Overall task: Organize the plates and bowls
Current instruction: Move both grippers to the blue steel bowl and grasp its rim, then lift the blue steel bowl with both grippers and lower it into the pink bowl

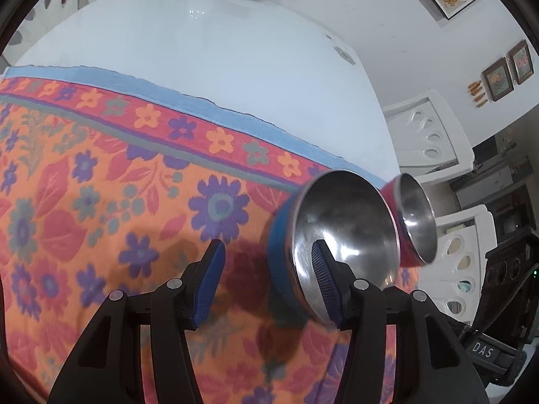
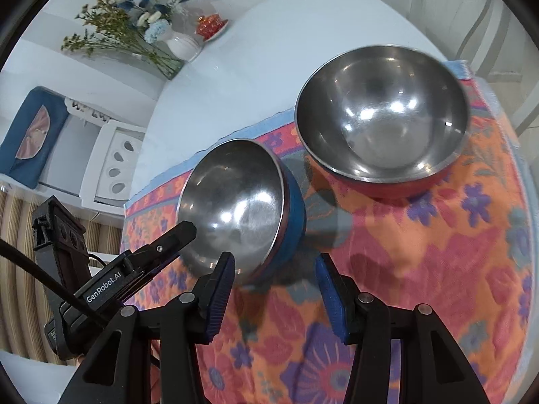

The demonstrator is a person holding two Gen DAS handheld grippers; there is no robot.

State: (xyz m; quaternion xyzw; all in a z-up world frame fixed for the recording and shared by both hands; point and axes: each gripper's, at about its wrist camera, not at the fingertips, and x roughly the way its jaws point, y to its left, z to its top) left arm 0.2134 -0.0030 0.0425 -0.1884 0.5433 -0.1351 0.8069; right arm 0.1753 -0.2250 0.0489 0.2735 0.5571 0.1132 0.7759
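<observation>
— What lay under you?

— A white table (image 2: 256, 67), and on it a flowered cloth (image 1: 101, 202) in orange, red and purple. Both bowls stood on that cloth.

— Where exactly?

— The red bowl (image 2: 380, 118) sat upright toward the far edge. The blue bowl (image 2: 235, 208) was nearer my left side, tipped up on its edge, steel inside facing me, apart from the red one.

— And your left hand?

— My left gripper (image 1: 269, 269) came in low over the cloth with its fingers spread wide. The right finger reached inside the blue bowl (image 1: 337, 242), the rim between the two fingers; the left pad (image 1: 210, 286) stood clear of the wall.

— The right?

— My right gripper (image 2: 274, 289) hovered above the cloth, angled down, spread apart and holding nothing, just short of the blue bowl.
</observation>
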